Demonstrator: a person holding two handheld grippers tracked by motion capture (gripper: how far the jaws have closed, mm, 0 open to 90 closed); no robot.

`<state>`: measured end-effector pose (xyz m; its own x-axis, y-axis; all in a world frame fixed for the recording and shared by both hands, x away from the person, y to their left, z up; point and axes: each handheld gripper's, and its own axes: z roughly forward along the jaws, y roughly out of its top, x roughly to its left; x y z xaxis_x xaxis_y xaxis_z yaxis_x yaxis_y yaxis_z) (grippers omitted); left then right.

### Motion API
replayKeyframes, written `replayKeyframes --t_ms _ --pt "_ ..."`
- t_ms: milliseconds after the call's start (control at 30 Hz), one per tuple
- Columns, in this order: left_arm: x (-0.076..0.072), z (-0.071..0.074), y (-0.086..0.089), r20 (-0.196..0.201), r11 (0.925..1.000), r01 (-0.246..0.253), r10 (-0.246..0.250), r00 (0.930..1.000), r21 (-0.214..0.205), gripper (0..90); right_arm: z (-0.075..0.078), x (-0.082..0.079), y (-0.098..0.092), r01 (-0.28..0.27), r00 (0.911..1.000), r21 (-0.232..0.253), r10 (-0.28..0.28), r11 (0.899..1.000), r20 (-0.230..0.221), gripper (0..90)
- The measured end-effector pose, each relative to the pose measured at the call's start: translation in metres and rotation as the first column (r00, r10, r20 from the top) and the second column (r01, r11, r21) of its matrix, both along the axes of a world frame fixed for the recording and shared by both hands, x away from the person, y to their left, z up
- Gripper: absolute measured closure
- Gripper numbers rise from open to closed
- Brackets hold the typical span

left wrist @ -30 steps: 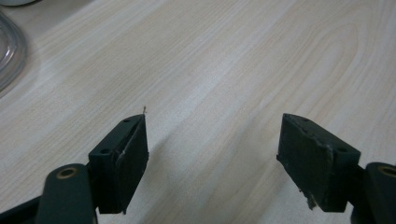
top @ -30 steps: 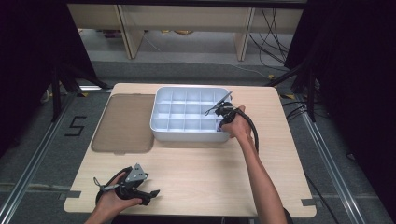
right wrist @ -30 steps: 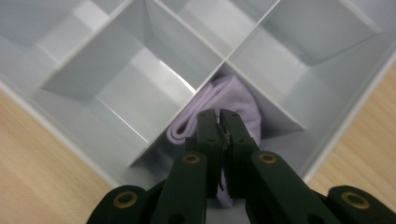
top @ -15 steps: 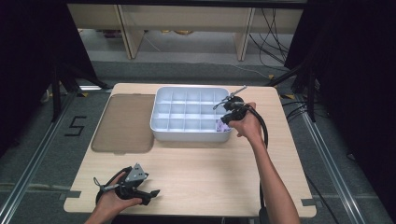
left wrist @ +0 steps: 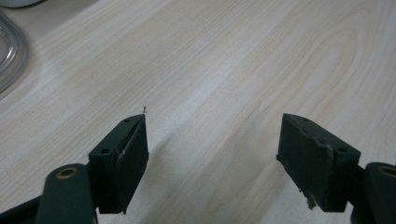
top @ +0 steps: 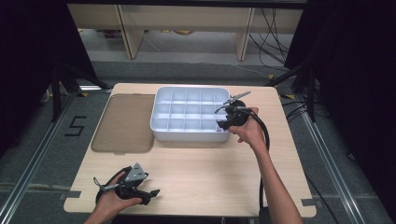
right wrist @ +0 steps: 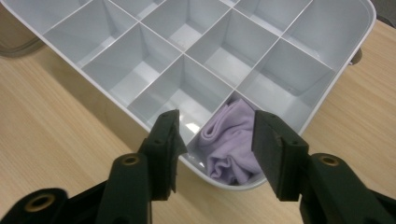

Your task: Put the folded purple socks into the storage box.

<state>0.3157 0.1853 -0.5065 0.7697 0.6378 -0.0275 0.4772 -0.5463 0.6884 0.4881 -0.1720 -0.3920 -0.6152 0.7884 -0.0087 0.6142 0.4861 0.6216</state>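
- Lilac cloth (right wrist: pixel 231 140): bunched up in the corner cell of the white divider tray (right wrist: pixel 299 32), at the tray's 5 o'clock corner in the high view (top: pixel 218 131). Lying loose in there, nothing pinching it.
- Right gripper (right wrist: pixel 215 116): jaws just been opening, now standing about halfway apart. Cloth shows in the gap in the right gripper view, but lower down in the cell, pads clear of it.
- Compared with a second ago: backed off and lifted a bit, from over the tray's cells out to around 4 o'clock of the tray (top: pixel 229 119), just off the rim.
- Reads like a drop-off just done: cloth let go, claw pulling away. One cell filled, the other cells in view looking bare.
- Left gripper (left wrist: pixel 212 121): open wide, nothing between the jaws, just bare wooden table (left wrist: pixel 233 56) under them. Parked at the table's 7 o'clock (top: pixel 140 189), same spot as before.
- Brownish see-through lid (top: pixel 123 123): flat on the table at 9 o'clock of the tray, touching or nearly touching it, hard to call.
- Probably next: fetching another item or sorting out that lid, no more cloth spotted on the table though.
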Motion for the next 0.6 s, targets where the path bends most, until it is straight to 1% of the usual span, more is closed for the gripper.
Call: replayKeyframes --t_ms 33,67,100,133,167,200,233,267,300,367,400,467,500,533,567,600 --pt "0.000 0.000 0.000 0.000 1.0000 -0.001 0.001 1.0000 0.000 24.0 0.000 -0.001 -0.001 -0.024 0.9997 0.005 0.024 1.000 0.008 50.1" --pt "0.000 0.000 0.000 -0.001 1.0000 0.001 -0.001 1.0000 -0.001 24.0 0.000 -0.002 0.000 -0.023 0.9997 0.006 0.023 1.000 0.013 48.9" --pt "0.000 0.000 0.000 -0.001 1.0000 -0.002 0.002 1.0000 -0.003 24.0 0.000 -0.004 -0.001 -0.031 0.9995 0.003 0.031 1.000 0.006 47.4" --pt "0.000 0.000 0.000 0.000 1.0000 -0.002 0.002 1.0000 0.000 24.0 0.000 -0.005 -0.001 -0.038 0.9991 0.002 0.038 0.999 0.019 46.0" --pt "0.000 0.000 0.000 0.000 1.0000 -0.002 0.002 1.0000 -0.004 24.0 0.002 -0.007 0.000 -0.022 0.9996 0.005 0.022 1.000 0.016 45.1" --pt "0.000 0.000 0.000 -0.004 1.0000 0.006 -0.006 1.0000 -0.001 24.0 0.002 -0.008 0.000 -0.025 0.9996 0.013 0.025 1.000 0.013 44.0" --pt "0.001 0.001 0.000 0.005 1.0000 0.009 -0.009 1.0000 -0.001 24.0 0.001 -0.009 0.000 -0.025 0.9994 0.018 0.025 1.000 0.022 42.7" --pt "0.001 0.000 0.000 0.006 1.0000 0.007 -0.007 1.0000 -0.007 24.0 0.002 -0.012 0.001 -0.013 0.9998 0.026 0.013 1.000 0.013 41.1" --pt "0.001 0.001 0.001 0.012 0.9999 0.012 -0.012 0.9999 0.008 24.0 0.002 -0.013 0.001 -0.016 0.9998 0.023 0.016 1.000 0.014 40.0" --pt "0.001 0.001 0.001 0.010 0.9999 0.012 -0.012 0.9999 0.005 24.0 0.000 -0.015 0.002 -0.018 0.9996 0.034 0.018 0.999 0.020 38.2" --pt "0.001 0.001 0.001 0.011 0.9999 0.011 -0.011 0.9999 0.007 24.0 0.001 -0.016 0.001 -0.022 0.9997 0.025 0.022 0.999 0.008 37.5" --pt "0.001 0.000 0.001 0.003 1.0000 -0.002 0.002 1.0000 -0.005 24.0 0.000 -0.018 0.002 -0.012 0.9998 0.039 0.012 0.999 0.013 35.8" --pt "0.002 0.000 0.002 0.005 0.9999 0.010 -0.010 0.9999 0.002 23.9 -0.001 -0.018 0.001 -0.024 0.9995 0.030 0.023 0.999 0.022 35.5" --pt "0.001 -0.001 0.001 -0.008 0.9999 -0.008 0.008 0.9999 -0.014 24.0 -0.001 -0.020 0.002 -0.011 0.9998 0.041 0.011 0.999 0.016 35.1" --pt "0.001 0.000 0.002 0.003 1.0000 -0.006 0.006 1.0000 0.002 23.9 -0.001 -0.021 0.002 -0.007 0.9999 0.041 0.007 0.999 0.008 34.4" --pt "0.002 0.001 0.003 0.011 0.9999 0.005 -0.005 0.9999 0.009 24.0 -0.001 -0.020 0.001 -0.023 0.9995 0.023 0.023 0.999 0.022 33.8"
